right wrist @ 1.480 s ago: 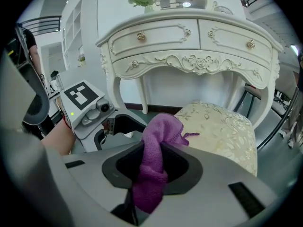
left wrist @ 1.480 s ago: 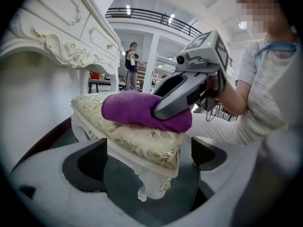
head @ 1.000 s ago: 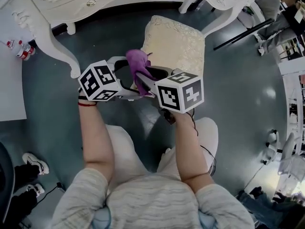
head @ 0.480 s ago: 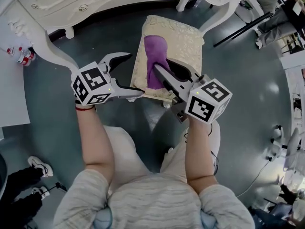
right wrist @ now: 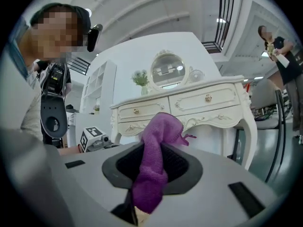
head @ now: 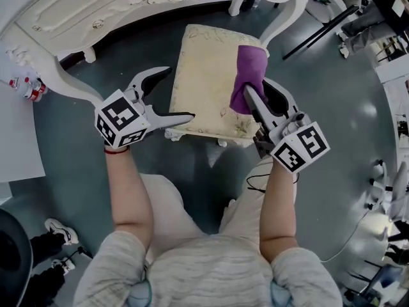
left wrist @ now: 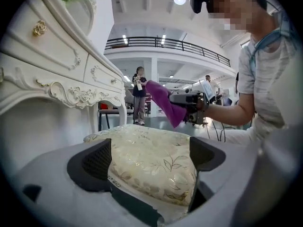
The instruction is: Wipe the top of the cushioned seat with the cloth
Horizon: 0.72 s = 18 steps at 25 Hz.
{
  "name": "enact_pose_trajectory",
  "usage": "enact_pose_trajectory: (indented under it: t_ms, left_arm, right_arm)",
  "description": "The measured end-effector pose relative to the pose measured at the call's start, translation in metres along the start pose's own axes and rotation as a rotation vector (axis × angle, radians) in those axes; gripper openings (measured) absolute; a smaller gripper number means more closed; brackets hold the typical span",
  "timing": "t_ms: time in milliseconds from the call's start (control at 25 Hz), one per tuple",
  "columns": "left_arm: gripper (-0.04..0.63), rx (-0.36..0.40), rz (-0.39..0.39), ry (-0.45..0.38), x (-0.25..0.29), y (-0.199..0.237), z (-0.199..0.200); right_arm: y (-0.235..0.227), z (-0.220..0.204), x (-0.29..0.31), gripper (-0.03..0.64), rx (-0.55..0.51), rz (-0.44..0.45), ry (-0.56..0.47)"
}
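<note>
Left claw (head: 181, 92) is released, same spot as half a second ago: jaws wide, straddling the front-left corner of the cushioned seat (head: 204, 88), with no squeeze visible in the left gripper view. A second ago it sat right against the right claw.

Seat: cream-gold leaf brocade, in front of the white dressing table (head: 128, 5).

Purple cloth (head: 248, 75) has shifted. Half a second ago it lay on the seat's left-centre; now it's on the right edge, near the far right corner. It looks fuzzy, bunched into a thick fold, with its far end spread on the cushion.

Right claw (head: 254, 89) is clenched on the cloth's near end, which hangs out below the pads.
</note>
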<state>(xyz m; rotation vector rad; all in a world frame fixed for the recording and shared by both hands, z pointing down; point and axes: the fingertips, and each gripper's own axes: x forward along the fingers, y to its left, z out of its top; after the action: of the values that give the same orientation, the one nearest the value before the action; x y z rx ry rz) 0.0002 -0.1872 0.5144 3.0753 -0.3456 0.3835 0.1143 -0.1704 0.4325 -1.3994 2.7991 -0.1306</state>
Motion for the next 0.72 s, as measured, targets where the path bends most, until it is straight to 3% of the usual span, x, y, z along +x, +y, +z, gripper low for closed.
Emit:
enact_pose_trajectory:
  t_ms: [80, 120, 280, 320, 520, 720]
  left_arm:
    - [0.490, 0.015, 0.017, -0.020, 0.002, 0.002, 0.005]
    - [0.433, 0.029, 0.032, -0.027, 0.002, 0.003, 0.007]
    - [0.084, 0.060, 0.113, -0.079, 0.004, 0.011, 0.017]
    - [0.038, 0.057, 0.131, -0.094, 0.004, 0.013, 0.020]
    - [0.012, 0.060, 0.178, -0.146, 0.009, 0.018, 0.028]
    - [0.012, 0.082, 0.147, -0.205, 0.016, 0.007, 0.040]
  right_arm:
    - [-0.003, 0.001, -0.005, 0.098, -0.028, -0.016, -0.024]
    - [-0.003, 0.001, -0.007, 0.098, -0.034, -0.019, -0.035]
    - [-0.006, 0.002, -0.014, 0.098, -0.009, -0.022, -0.086]
    - [-0.007, 0.002, -0.015, 0.098, -0.011, -0.027, -0.092]
    - [-0.008, -0.002, -0.015, 0.098, -0.057, -0.040, -0.094]
    - [-0.002, -0.004, -0.010, 0.098, -0.095, -0.037, -0.109]
